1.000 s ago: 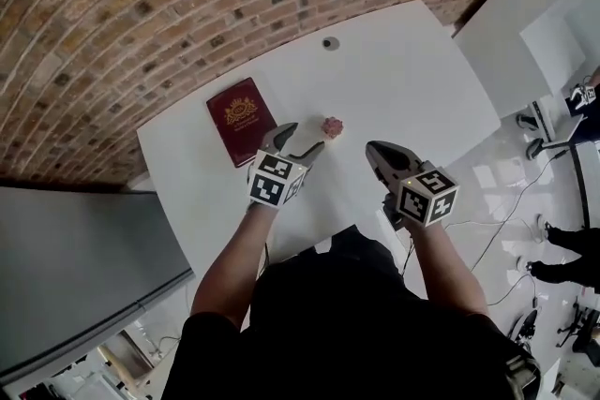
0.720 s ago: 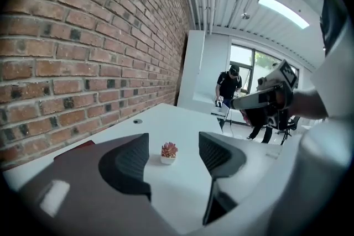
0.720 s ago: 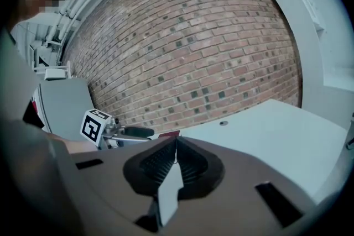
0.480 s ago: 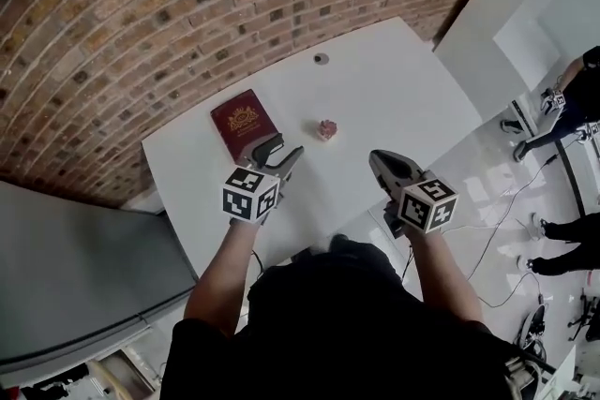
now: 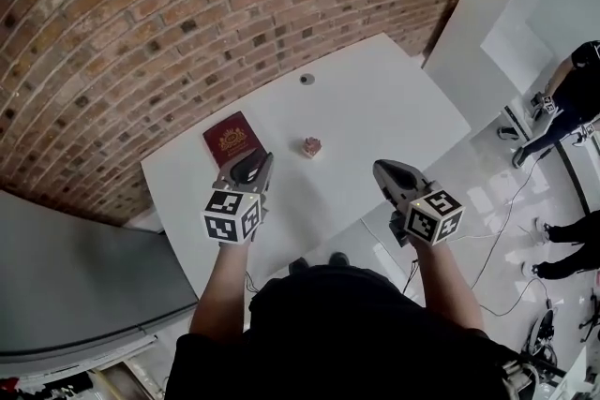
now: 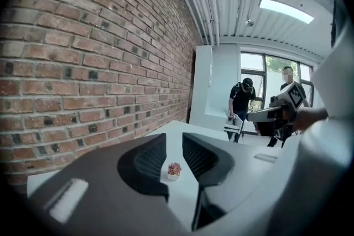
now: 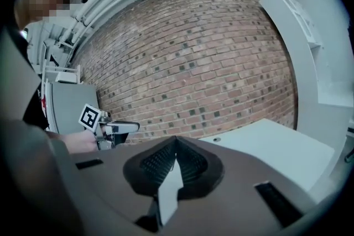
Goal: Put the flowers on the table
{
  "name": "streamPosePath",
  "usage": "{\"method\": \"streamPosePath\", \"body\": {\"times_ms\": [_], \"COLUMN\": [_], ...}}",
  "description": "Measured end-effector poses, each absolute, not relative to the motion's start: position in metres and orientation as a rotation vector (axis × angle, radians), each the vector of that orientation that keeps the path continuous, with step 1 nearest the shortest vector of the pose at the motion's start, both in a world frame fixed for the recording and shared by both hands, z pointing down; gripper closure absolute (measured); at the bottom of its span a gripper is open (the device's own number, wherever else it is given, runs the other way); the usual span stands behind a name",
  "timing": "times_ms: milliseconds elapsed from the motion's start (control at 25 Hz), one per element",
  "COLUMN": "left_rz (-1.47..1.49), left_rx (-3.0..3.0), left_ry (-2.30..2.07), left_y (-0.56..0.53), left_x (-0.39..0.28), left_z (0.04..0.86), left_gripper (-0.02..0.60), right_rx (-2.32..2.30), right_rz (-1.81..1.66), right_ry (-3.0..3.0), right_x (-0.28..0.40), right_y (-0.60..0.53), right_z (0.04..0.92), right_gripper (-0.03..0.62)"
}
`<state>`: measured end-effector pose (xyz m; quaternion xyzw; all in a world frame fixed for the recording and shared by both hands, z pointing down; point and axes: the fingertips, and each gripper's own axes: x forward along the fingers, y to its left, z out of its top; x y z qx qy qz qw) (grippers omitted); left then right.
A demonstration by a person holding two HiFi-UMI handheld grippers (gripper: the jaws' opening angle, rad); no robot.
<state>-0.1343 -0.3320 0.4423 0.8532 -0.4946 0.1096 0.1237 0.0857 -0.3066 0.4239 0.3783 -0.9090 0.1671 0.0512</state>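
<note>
The flowers (image 5: 310, 146) are sitting on the white bench (image 5: 394, 108), well apart from both grippers, beyond and between them. The left gripper (image 5: 253, 166) has just been closing its jaws. They are standing partly apart, gripping nothing, with the flowers showing far off through the gap. The right gripper (image 5: 382, 171) is clenched on nothing. A red book (image 5: 232, 138) is lying left of the flowers, its near corner being overlapped by the left gripper. Bare bench is surrounding the flowers up to the far and right edges. The person's arms are hiding part of the near edge.
</note>
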Motion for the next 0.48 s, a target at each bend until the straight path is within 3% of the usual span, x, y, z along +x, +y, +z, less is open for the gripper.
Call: {"method": "streamPosePath", "body": {"times_ms": [480], "left_rz": [0.300], "left_rx": [2.465], "left_ry": [-1.522], "left_y": [-0.339], "left_x": [-0.122], "left_z": [0.417], "left_gripper": [0.571], "right_rx": [1.120], "right_rz": [0.331], "right_ry": [-2.854], "right_x": [0.107], "right_y": [-0.314], "right_z": [0.388], "right_gripper": [0.582]}}
